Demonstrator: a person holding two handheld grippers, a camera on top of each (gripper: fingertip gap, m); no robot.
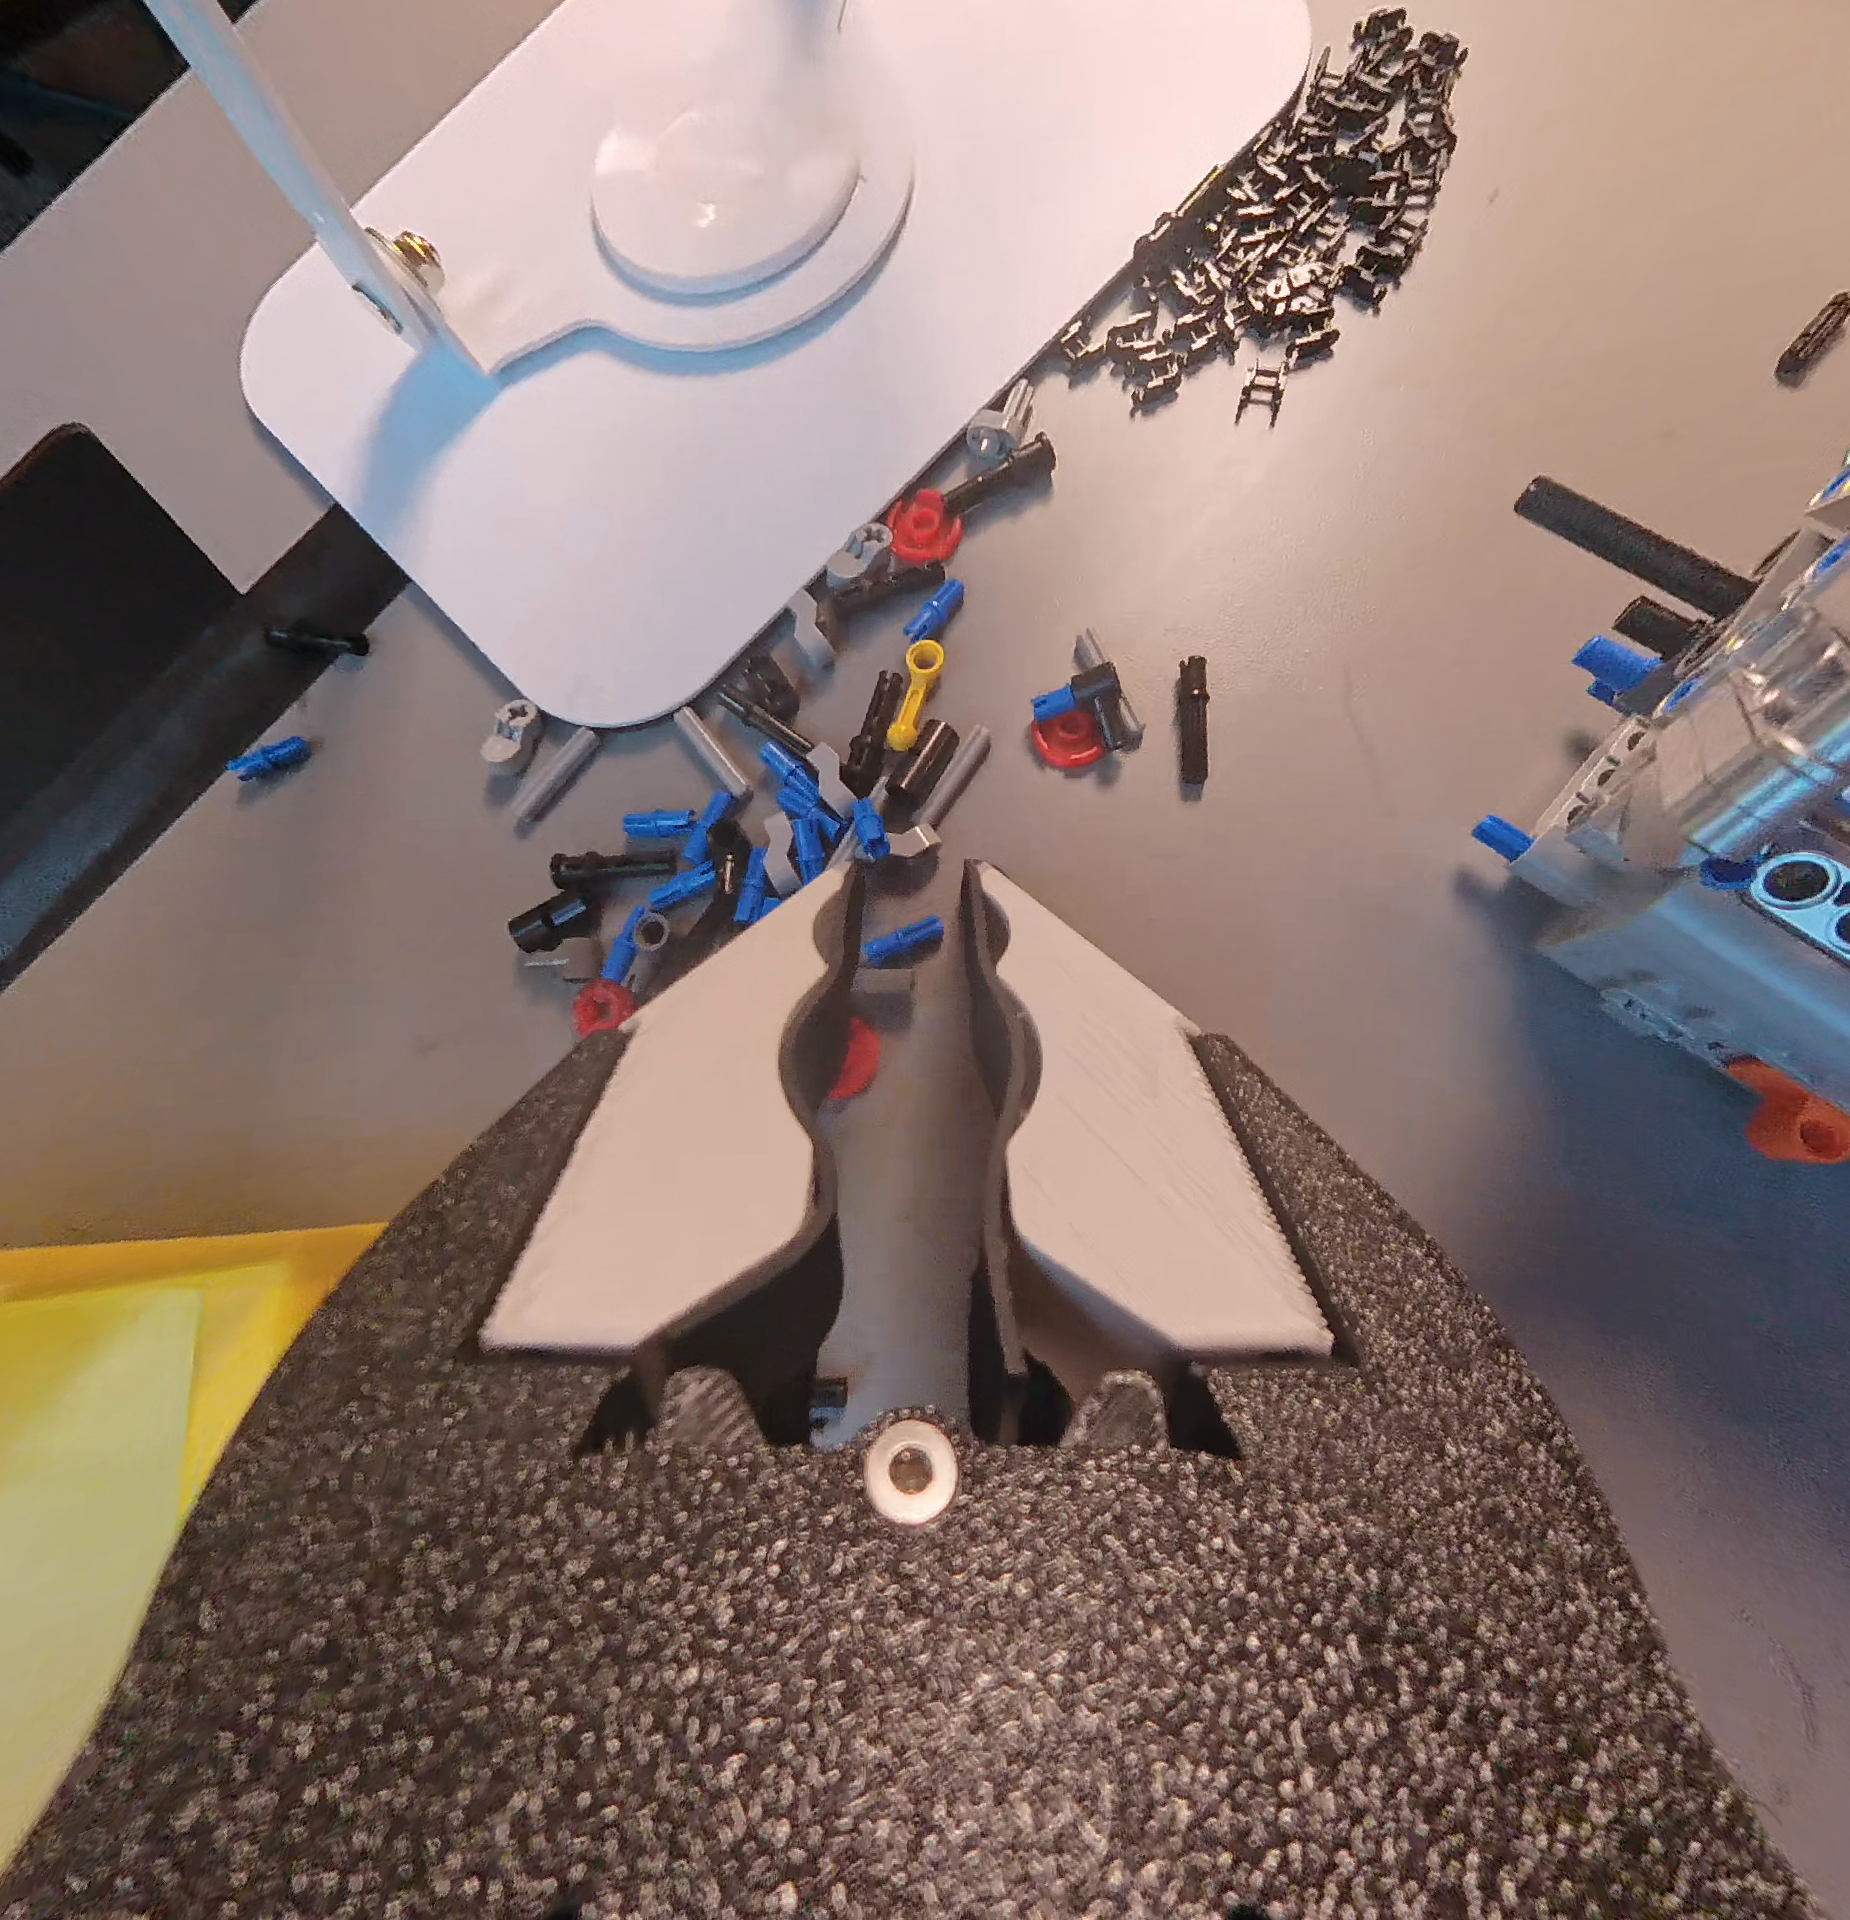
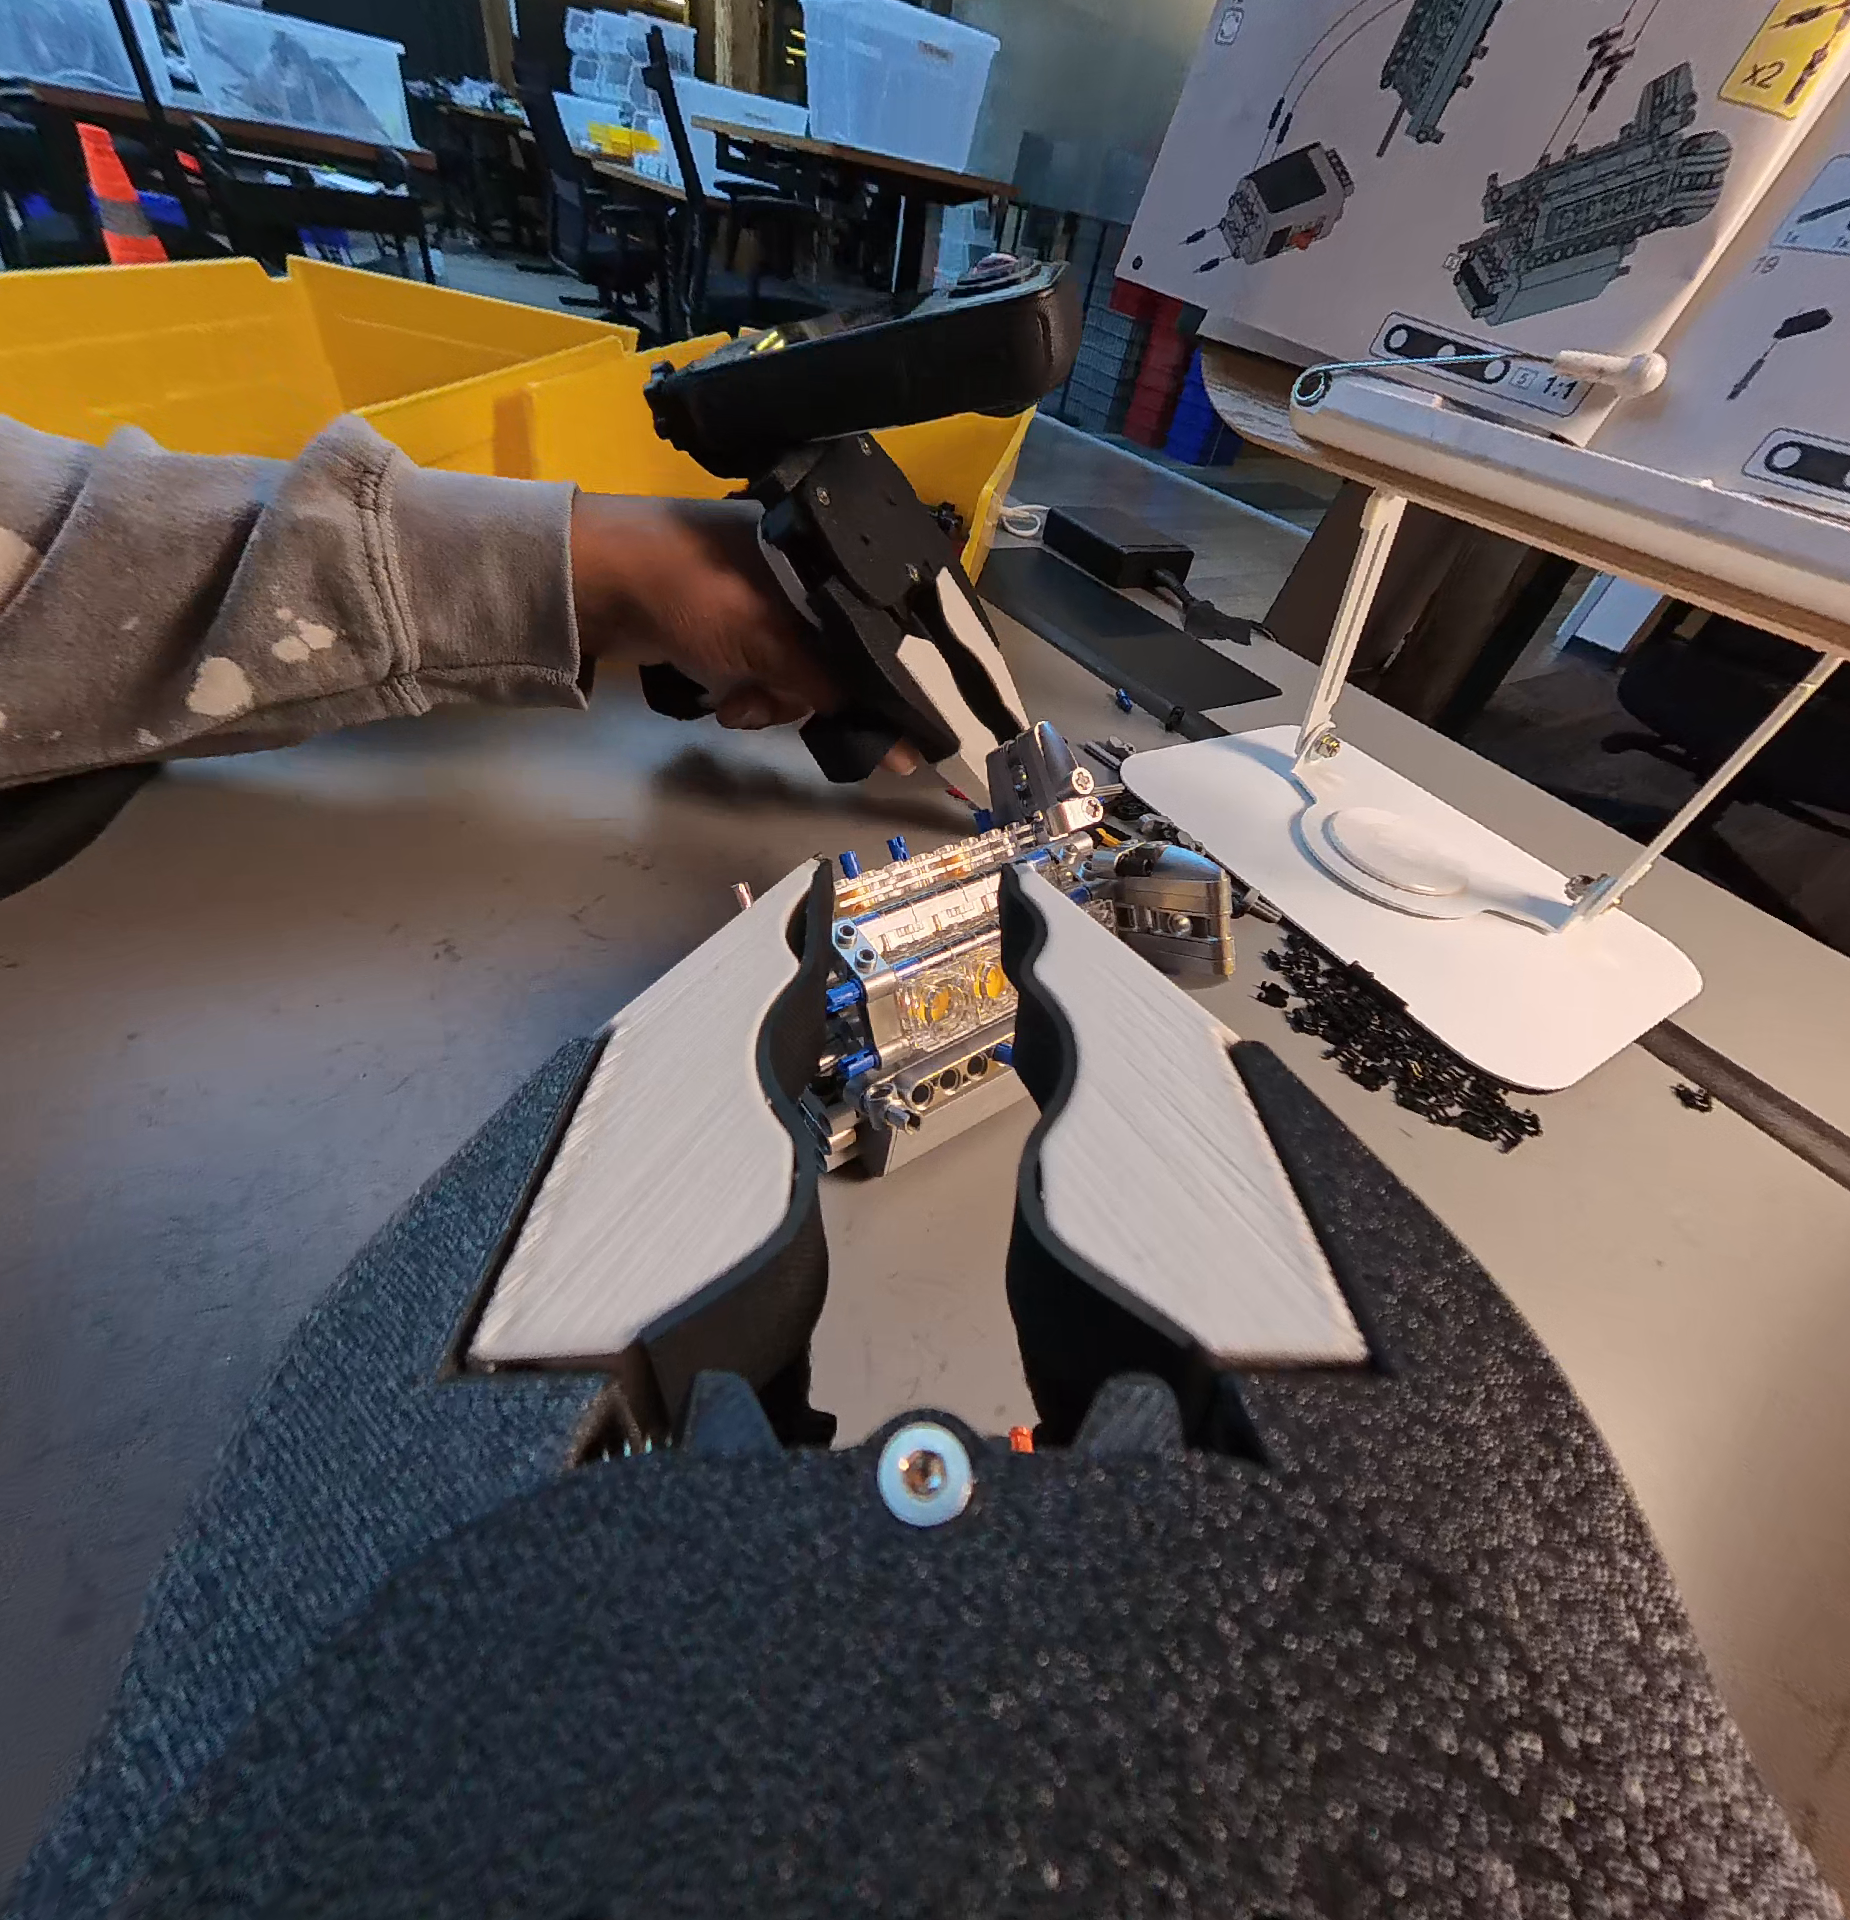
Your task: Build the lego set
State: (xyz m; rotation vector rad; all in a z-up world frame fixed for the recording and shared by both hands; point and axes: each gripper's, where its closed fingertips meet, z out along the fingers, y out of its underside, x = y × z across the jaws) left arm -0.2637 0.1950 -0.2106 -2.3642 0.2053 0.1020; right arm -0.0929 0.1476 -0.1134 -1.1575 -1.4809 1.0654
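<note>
- Left gripper (image 1: 905, 883) hangs over the scattered pins (image 1: 786, 821), jaws slightly apart, holding nothing; best kept low and squared on one pin.
- Right gripper (image 2: 916, 883), jaws wide apart, straddles the brick model (image 2: 942, 997) on the table (image 2: 277, 1039).

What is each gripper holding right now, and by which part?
Nothing held. The left gripper hovers, slightly open, over the scattered blue, black and red plastic pins; the right gripper stands open around the grey-and-clear brick engine model.
</note>
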